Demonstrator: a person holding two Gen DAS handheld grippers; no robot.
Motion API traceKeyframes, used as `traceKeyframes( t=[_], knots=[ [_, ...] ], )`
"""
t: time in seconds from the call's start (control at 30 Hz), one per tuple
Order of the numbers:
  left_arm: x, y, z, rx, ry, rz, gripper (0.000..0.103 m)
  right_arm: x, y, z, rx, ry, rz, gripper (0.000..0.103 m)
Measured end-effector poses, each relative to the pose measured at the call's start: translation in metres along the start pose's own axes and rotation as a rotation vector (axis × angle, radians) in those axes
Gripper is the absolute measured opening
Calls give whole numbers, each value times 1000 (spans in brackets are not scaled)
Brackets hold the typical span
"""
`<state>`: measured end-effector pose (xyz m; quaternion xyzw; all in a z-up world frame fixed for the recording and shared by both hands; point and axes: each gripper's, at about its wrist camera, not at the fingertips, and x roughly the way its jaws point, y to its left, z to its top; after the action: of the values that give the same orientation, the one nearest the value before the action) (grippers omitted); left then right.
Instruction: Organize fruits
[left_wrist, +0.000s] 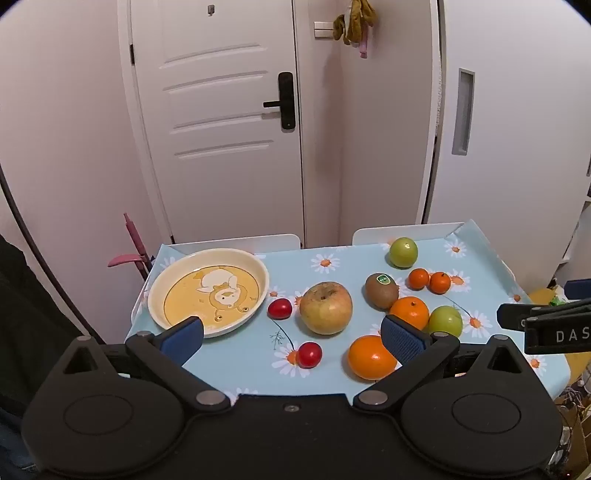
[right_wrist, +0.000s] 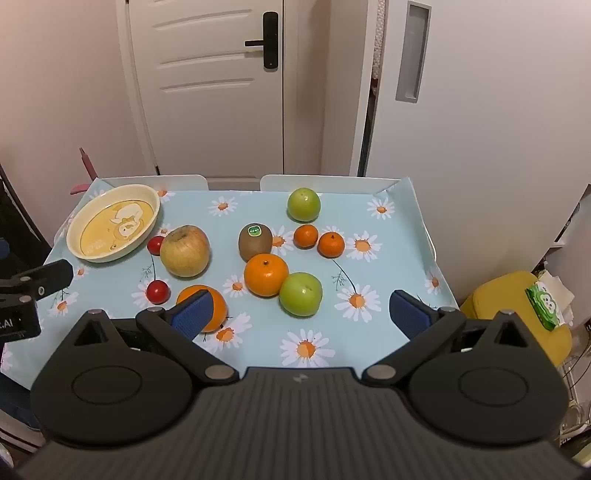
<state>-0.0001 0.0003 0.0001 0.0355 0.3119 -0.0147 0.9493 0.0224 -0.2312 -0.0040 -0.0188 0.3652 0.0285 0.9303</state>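
A cream and yellow plate (left_wrist: 255, 266) (right_wrist: 147, 194) sits empty at the table's far left. Loose fruit lies on the daisy cloth: a yellowish apple (left_wrist: 325, 308) (right_wrist: 185, 251), two red cherry tomatoes (left_wrist: 279, 308) (left_wrist: 309, 355), a kiwi (left_wrist: 381, 290) (right_wrist: 255, 242), three green fruits, two large oranges (left_wrist: 371, 357) (right_wrist: 266, 275) and two small mandarins (right_wrist: 305, 236) (right_wrist: 331, 244). My left gripper (left_wrist: 291, 338) is open and empty above the near edge, in front of the apple. My right gripper (right_wrist: 301, 312) is open and empty, in front of a green fruit (right_wrist: 300, 294).
The table has a blue daisy cloth (right_wrist: 388, 266). A white door (left_wrist: 221, 122) and wall stand behind it. A yellow stool with a green packet (right_wrist: 517, 306) is at the right. A pink item (left_wrist: 129, 254) leans at the table's far left.
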Motion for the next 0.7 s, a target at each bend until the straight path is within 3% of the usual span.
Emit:
traceKeyframes(
  t=[0.7],
  knots=[
    [2, -1, 1, 4, 12, 5, 103, 5, 1, 2, 0, 8, 6, 103]
  ],
)
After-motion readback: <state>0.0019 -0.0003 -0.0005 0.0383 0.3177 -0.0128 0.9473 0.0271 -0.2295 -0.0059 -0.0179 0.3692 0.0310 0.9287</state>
